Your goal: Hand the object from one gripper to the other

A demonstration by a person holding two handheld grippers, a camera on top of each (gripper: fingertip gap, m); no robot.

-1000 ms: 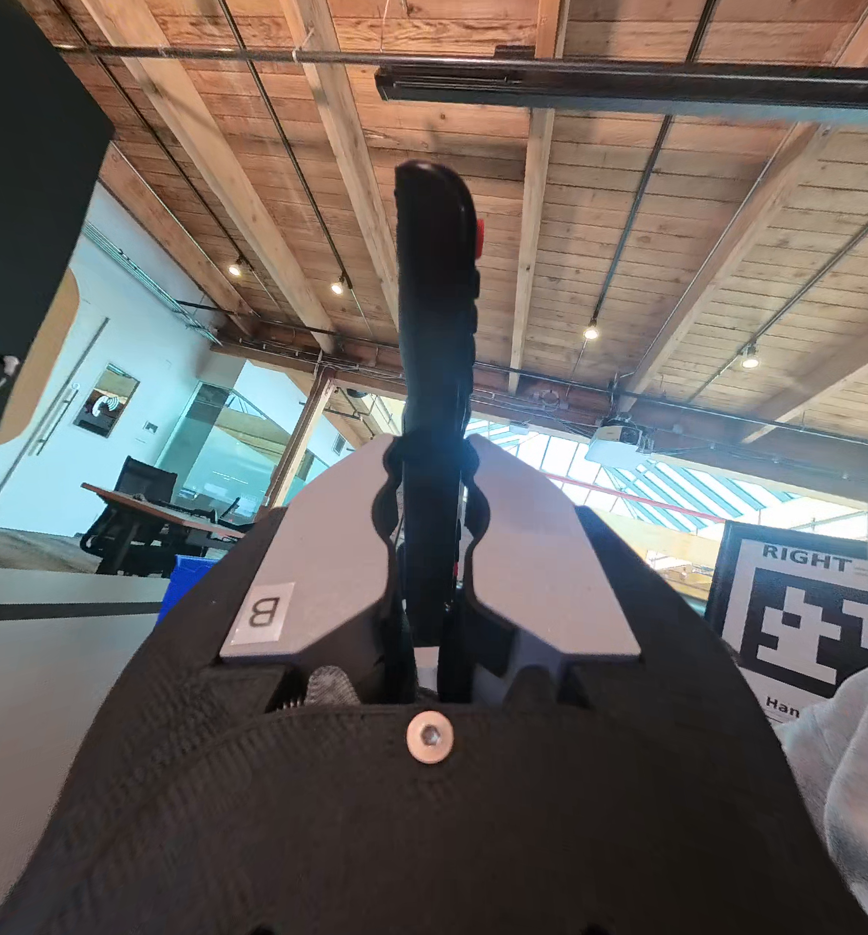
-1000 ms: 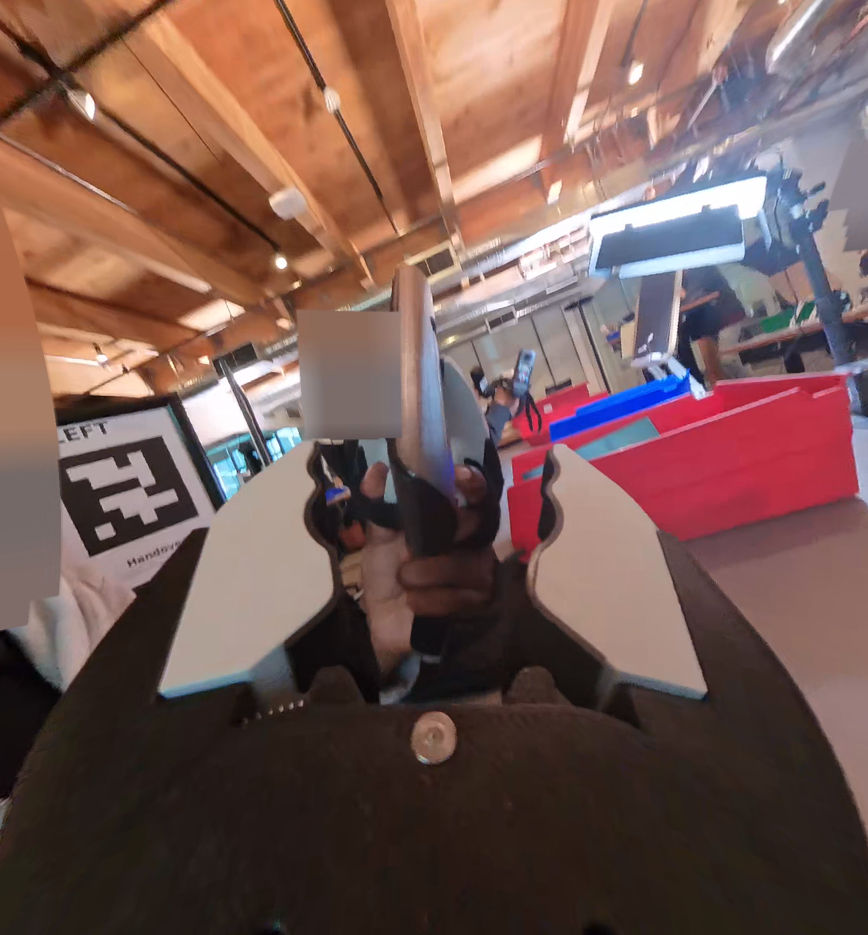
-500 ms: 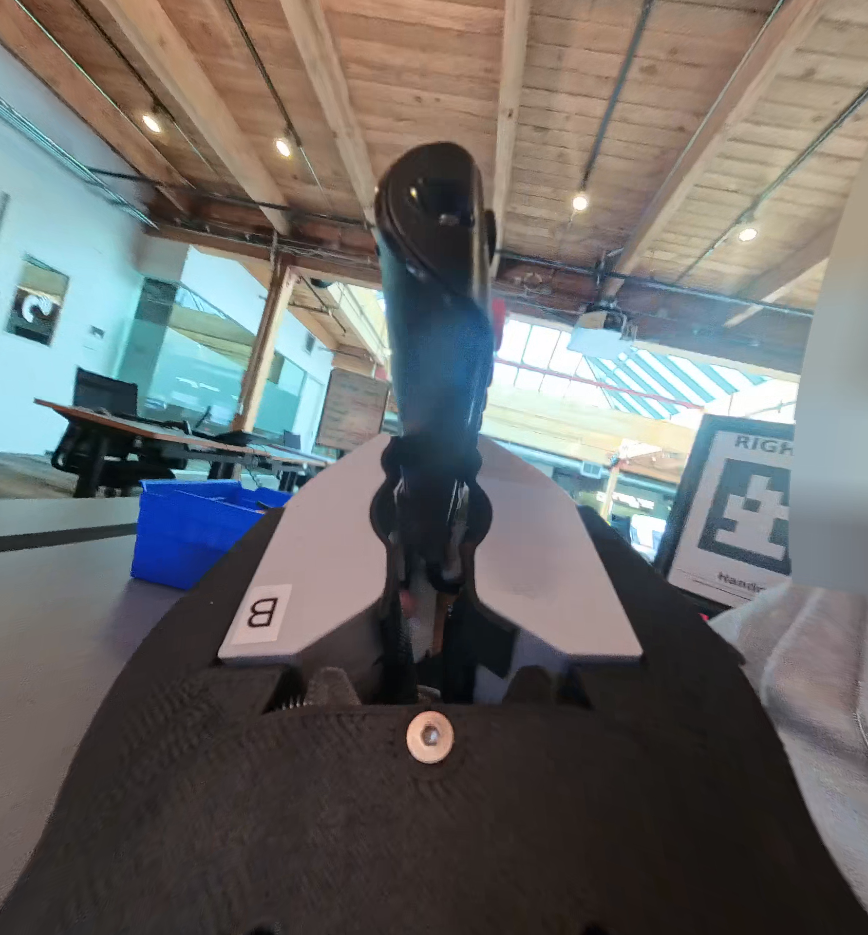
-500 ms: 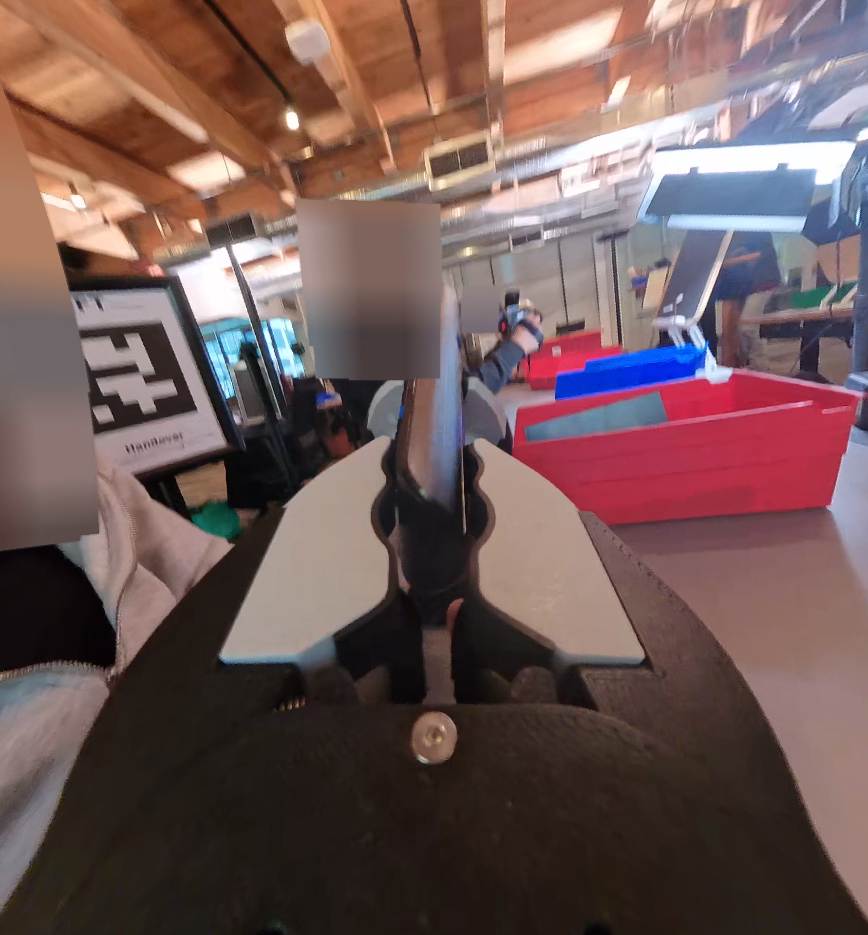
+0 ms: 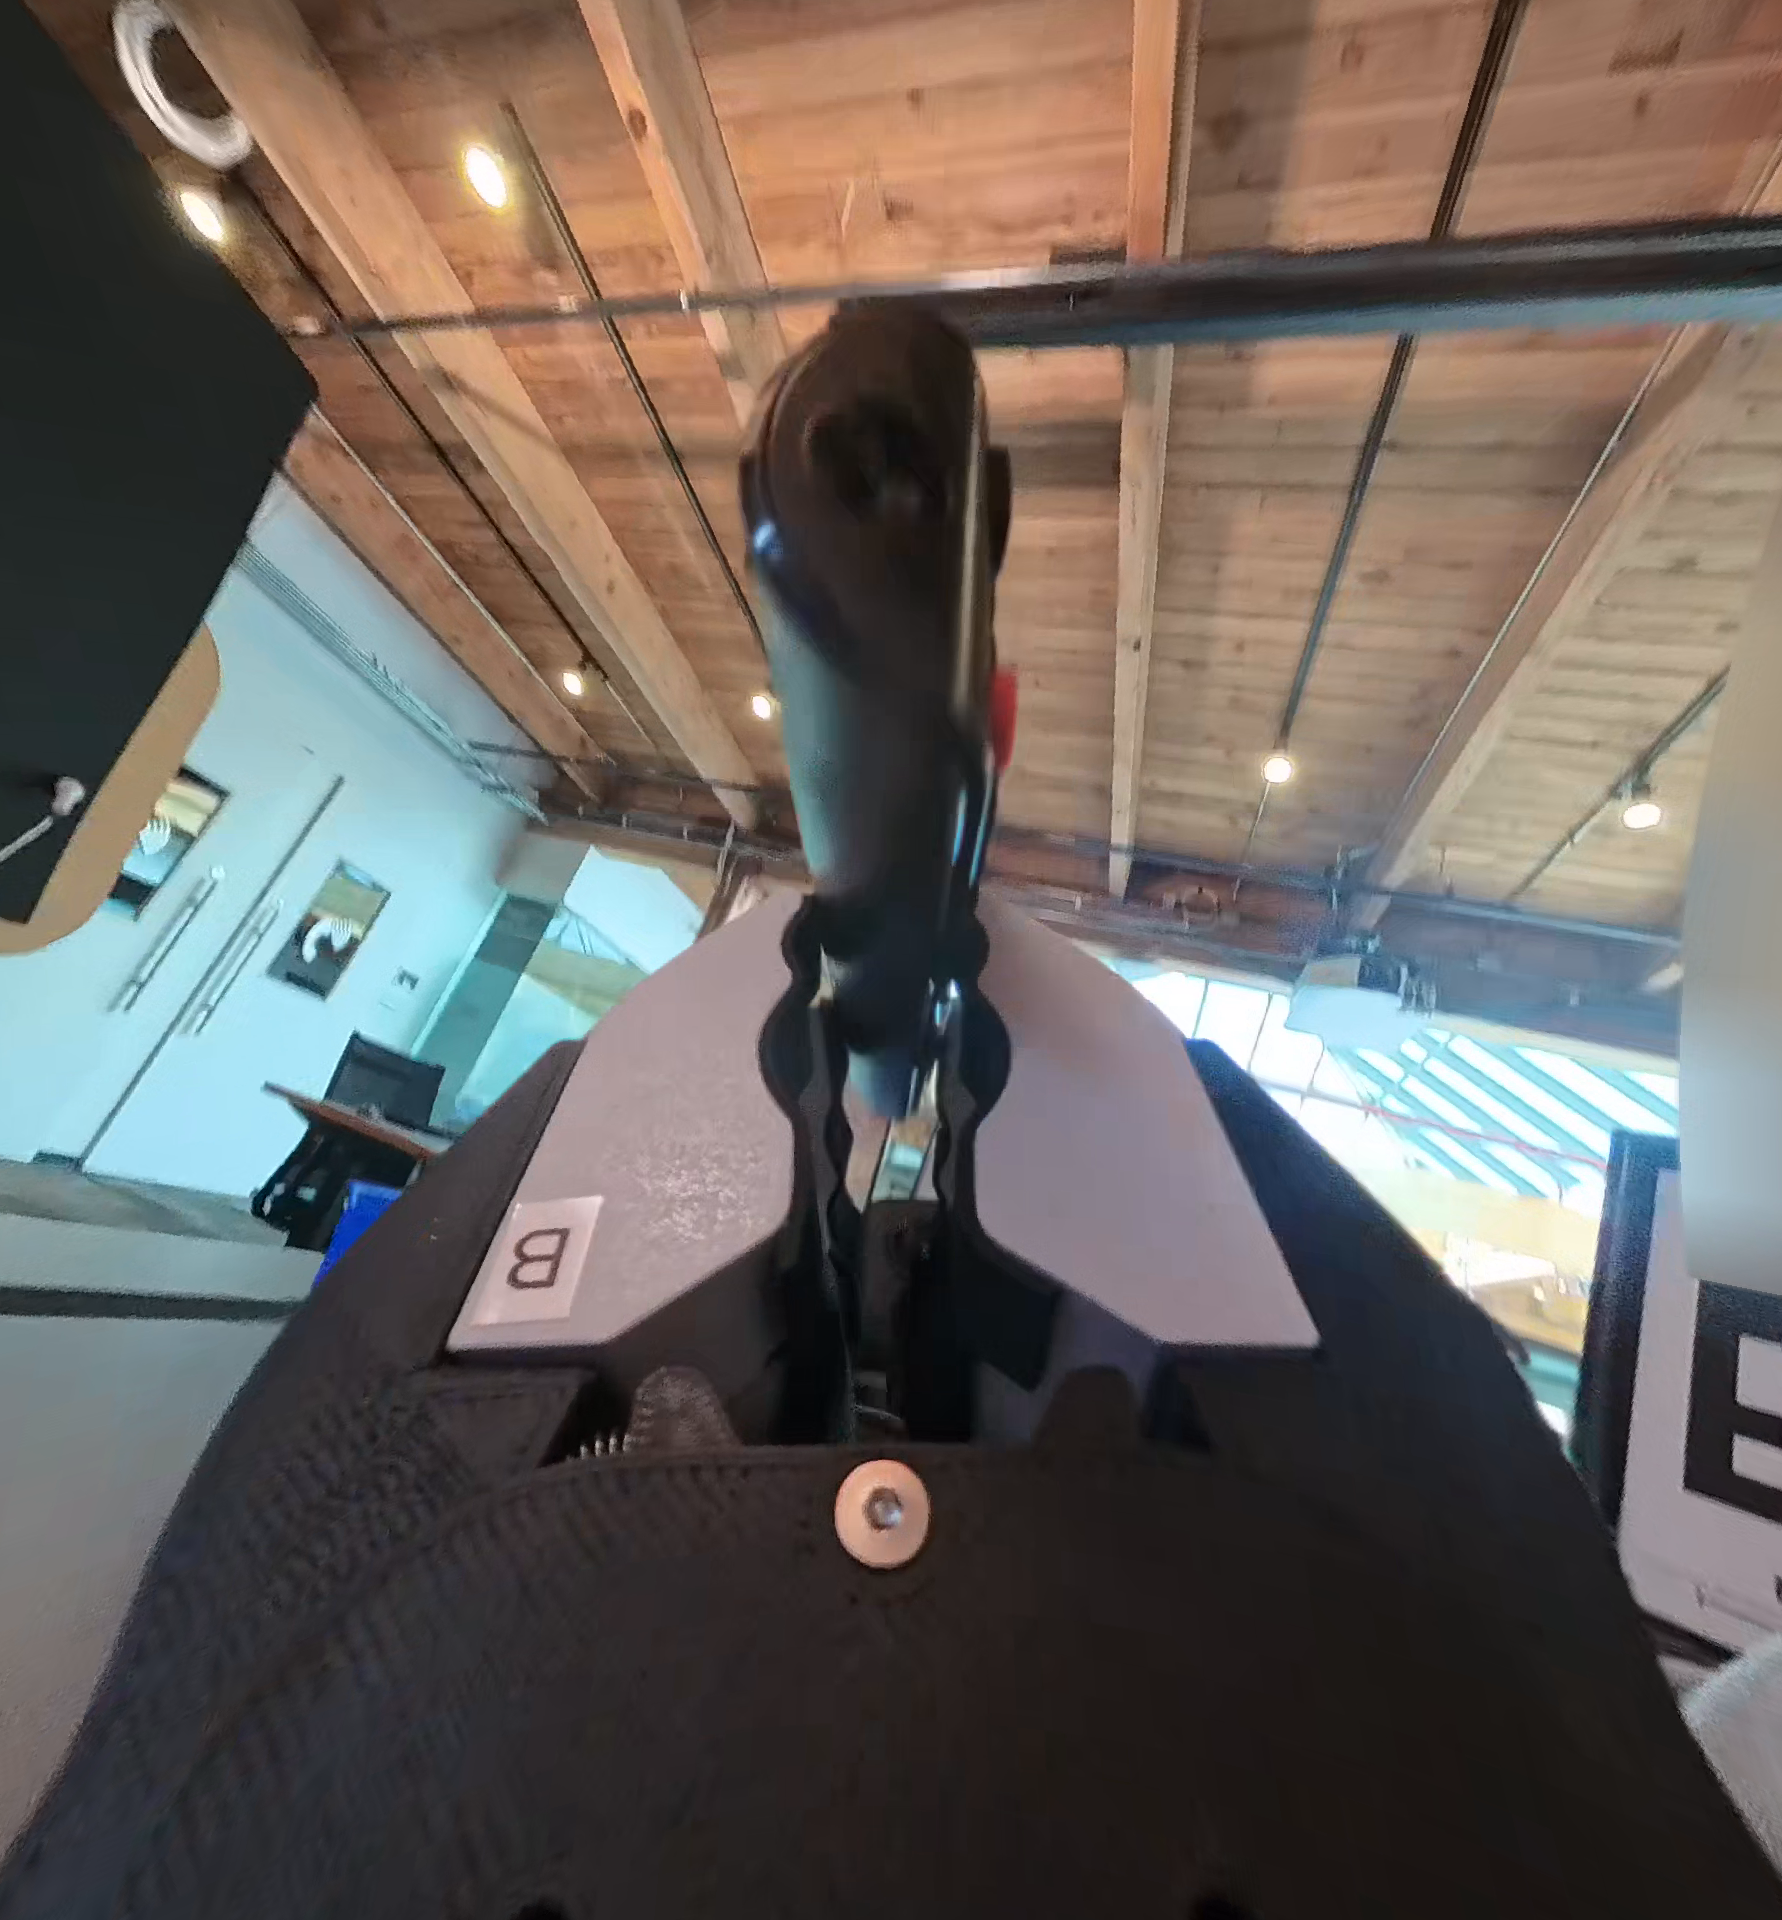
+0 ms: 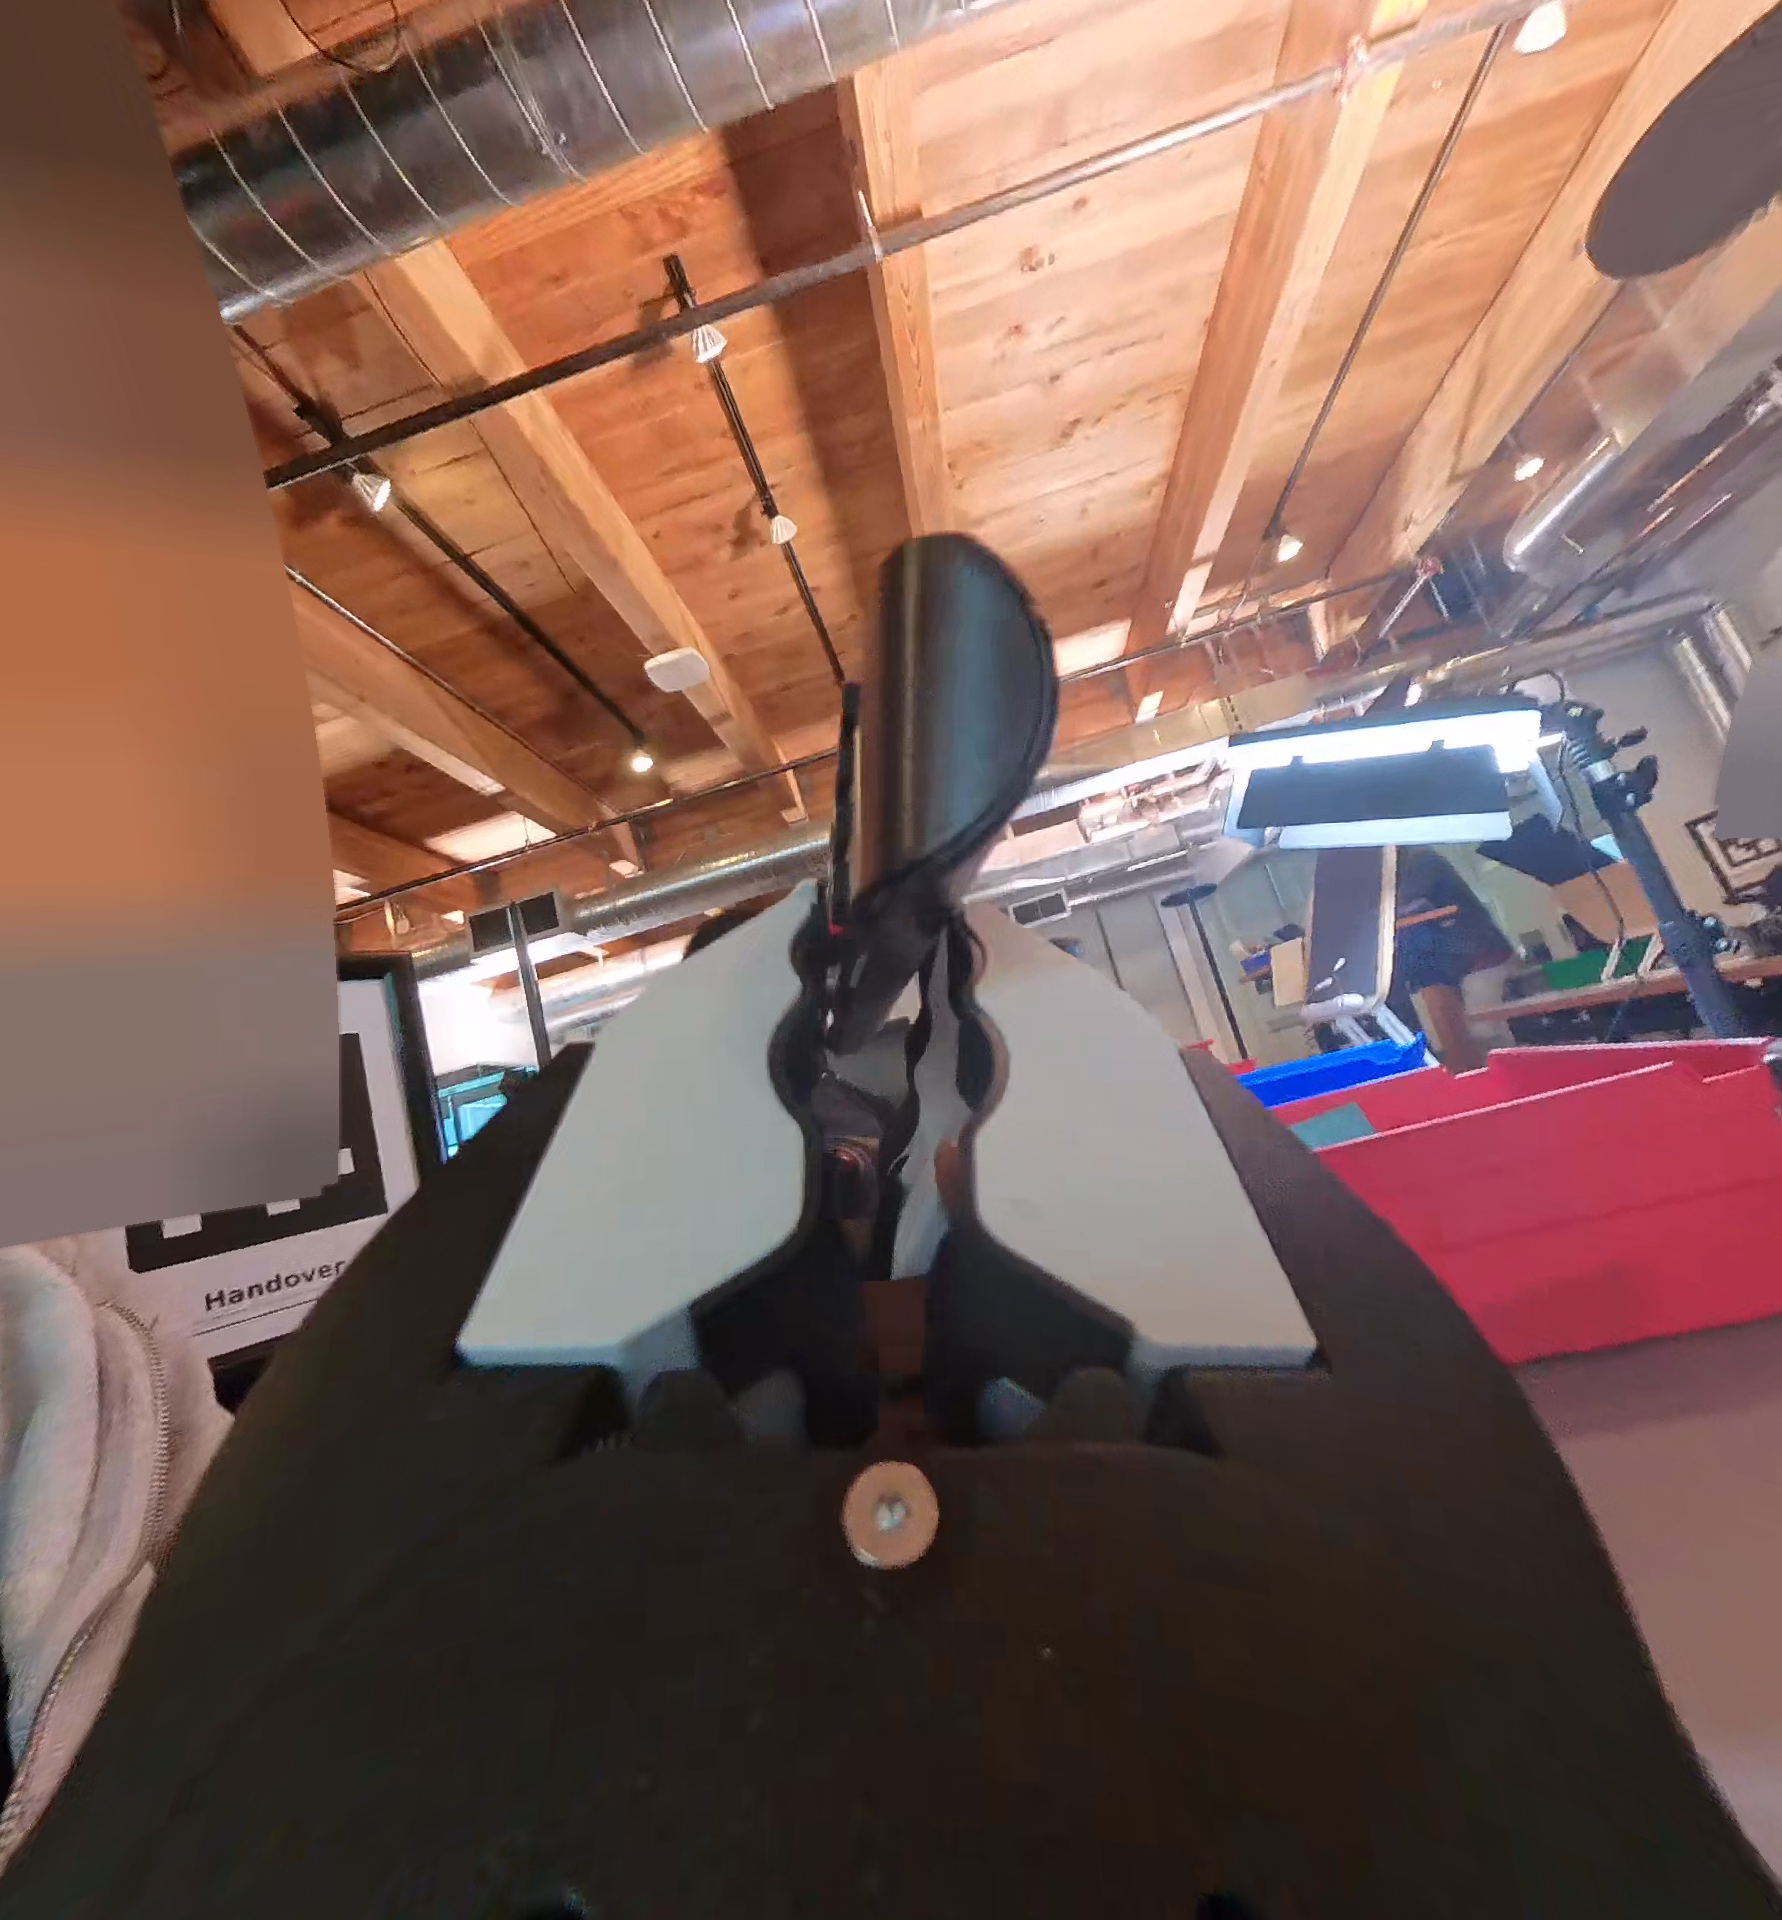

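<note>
We see a slim black remote control [image 5: 871,623], glossy, with a red button on its right edge, standing up out of our left gripper [image 5: 882,1023], whose grey fingers [image 5: 658,1153] are closed on its lower end. In the right wrist view its smooth rounded back [image 6: 954,727] rises from our right gripper [image 6: 882,1023], also clamped on it. A red bin [image 6: 1552,1174] sits right of that gripper.

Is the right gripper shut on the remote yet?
Shut. The right gripper has its grey fingers pinched onto the lower end of the black remote, which sticks up between them toward the ceiling.
</note>
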